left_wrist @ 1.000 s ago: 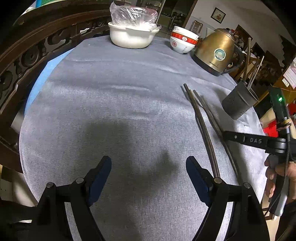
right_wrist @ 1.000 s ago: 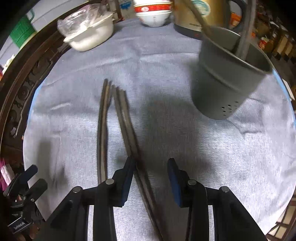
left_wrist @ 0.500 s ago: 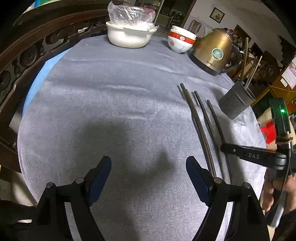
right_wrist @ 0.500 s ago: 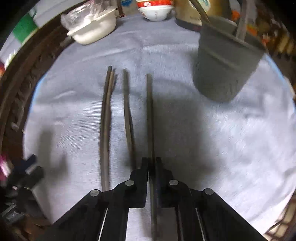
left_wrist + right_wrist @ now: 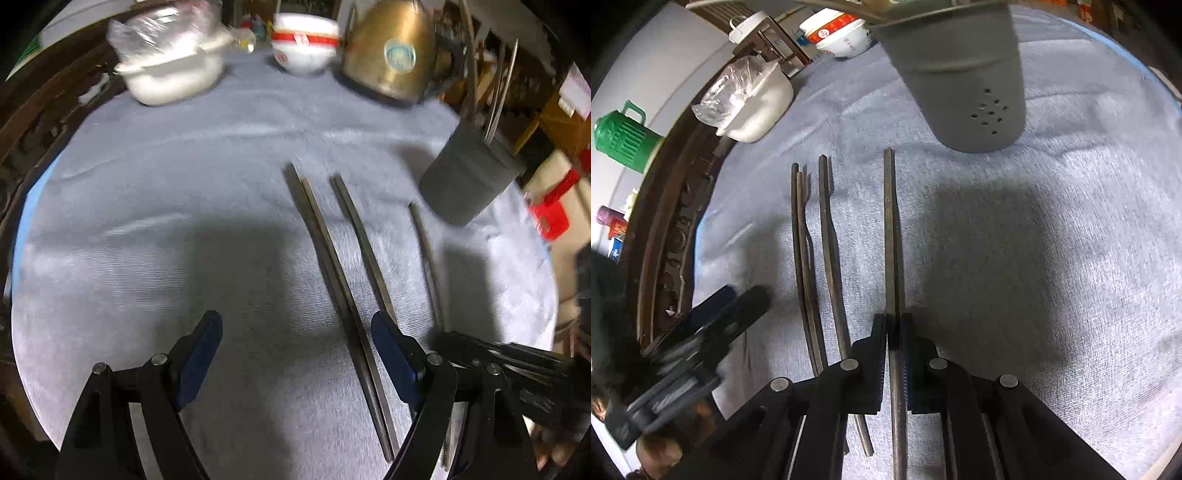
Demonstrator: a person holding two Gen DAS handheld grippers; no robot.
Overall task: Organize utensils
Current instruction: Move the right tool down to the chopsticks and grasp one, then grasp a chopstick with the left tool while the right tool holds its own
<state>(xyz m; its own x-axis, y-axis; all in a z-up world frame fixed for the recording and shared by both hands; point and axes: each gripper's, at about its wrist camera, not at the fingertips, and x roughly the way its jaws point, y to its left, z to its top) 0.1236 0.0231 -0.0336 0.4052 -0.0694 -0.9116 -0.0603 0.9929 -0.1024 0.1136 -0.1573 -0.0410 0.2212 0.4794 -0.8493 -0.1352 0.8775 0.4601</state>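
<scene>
My right gripper (image 5: 894, 325) is shut on one dark chopstick (image 5: 891, 229) and holds it pointing at the grey utensil holder (image 5: 964, 81). Three more chopsticks (image 5: 812, 258) lie on the grey cloth to its left. In the left wrist view the held chopstick (image 5: 424, 254) is at the right, the loose ones (image 5: 332, 258) lie ahead, and the holder (image 5: 469, 177) stands at the right with utensils in it. My left gripper (image 5: 295, 350) is open and empty above the cloth, just left of the loose chopsticks. The right gripper (image 5: 480, 350) shows at lower right.
A white covered pot (image 5: 173, 70), red-and-white bowls (image 5: 303, 44) and a brass kettle (image 5: 391, 59) stand at the table's far edge. A carved wooden chair back (image 5: 668, 229) borders the left side. A green jug (image 5: 624, 136) stands beyond it.
My right gripper has closed on one chopstick and lifted it away from its pair toward the holder. My left gripper has turned right, toward the loose chopsticks.
</scene>
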